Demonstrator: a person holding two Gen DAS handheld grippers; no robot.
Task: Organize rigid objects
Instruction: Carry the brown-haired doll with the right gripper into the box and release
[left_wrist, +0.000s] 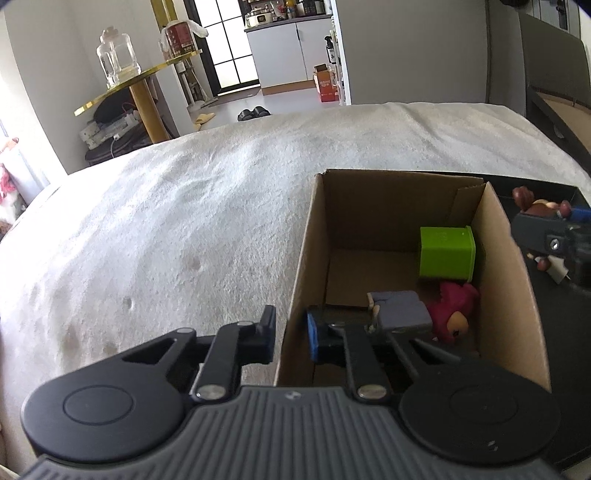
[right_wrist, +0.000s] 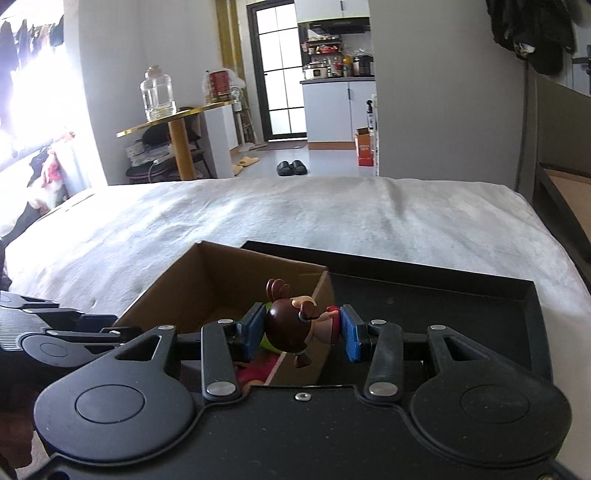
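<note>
My left gripper (left_wrist: 291, 332) straddles the left wall of the open cardboard box (left_wrist: 498, 266), one pad outside and one inside, pinching that wall. Inside the box lie a green tin (left_wrist: 447, 253), a grey block (left_wrist: 400, 310) and a magenta toy (left_wrist: 454, 312). My right gripper (right_wrist: 303, 332) is shut on a small doll (right_wrist: 291, 328) with brown hair, held sideways above the box's right wall (right_wrist: 321, 291) and the black tray (right_wrist: 443, 295). In the left wrist view the doll (left_wrist: 539, 206) shows at the far right.
Box and tray sit on a white blanket (right_wrist: 332, 218) covering a bed. Beyond the bed's far edge stand a gold-topped side table (right_wrist: 177, 114) with a glass jar (right_wrist: 157, 94), slippers (right_wrist: 291, 168) on the floor and a kitchen doorway.
</note>
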